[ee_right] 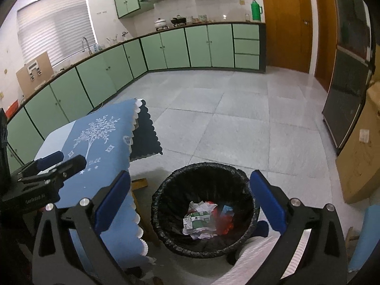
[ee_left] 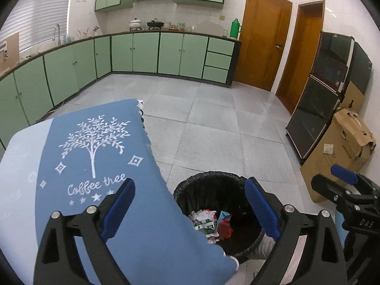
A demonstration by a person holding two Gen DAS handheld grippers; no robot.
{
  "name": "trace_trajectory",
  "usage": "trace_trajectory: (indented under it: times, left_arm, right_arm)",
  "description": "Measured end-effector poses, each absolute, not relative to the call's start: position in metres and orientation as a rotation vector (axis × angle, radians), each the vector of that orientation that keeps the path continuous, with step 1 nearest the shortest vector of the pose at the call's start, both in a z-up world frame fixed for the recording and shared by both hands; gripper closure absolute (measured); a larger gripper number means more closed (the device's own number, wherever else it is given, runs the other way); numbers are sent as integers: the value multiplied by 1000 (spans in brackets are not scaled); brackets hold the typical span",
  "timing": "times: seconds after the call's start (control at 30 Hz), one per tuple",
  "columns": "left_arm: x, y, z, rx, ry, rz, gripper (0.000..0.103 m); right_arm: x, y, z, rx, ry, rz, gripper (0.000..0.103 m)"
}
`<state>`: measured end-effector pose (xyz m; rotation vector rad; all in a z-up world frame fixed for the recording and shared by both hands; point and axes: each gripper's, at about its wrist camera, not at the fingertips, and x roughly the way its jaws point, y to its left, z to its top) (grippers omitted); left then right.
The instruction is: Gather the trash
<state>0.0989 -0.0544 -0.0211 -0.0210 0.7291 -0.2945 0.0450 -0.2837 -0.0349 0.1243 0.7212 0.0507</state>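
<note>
Above the bin (ee_right: 204,211) of crumpled trash (ee_right: 201,220), both the left gripper (ee_left: 190,210) and right gripper (ee_right: 190,201) hang wide open, empty.

Left wrist view: the blue cloth (ee_left: 99,156) on the bench hides the near-left rim of the black-lined bin (ee_left: 213,182) and some of the crumpled trash (ee_left: 206,223). Print on the wrappers is too small to read. Right wrist view: the cardboard box (ee_right: 356,166) is cut off by the right edge.

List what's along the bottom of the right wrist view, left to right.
Left hand-held gripper → blue tablecloth → black-lined trash bin holding crumpled trash → cardboard box at the right edge.
</note>
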Motion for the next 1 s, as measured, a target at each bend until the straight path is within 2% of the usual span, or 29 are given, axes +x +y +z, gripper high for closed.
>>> trace_trajectory:
  times: [1.0]
  left_arm:
    - [58, -37, 7, -20, 636, -266, 7]
  right_arm:
    - [25, -264, -11, 80, 650, 121, 5]
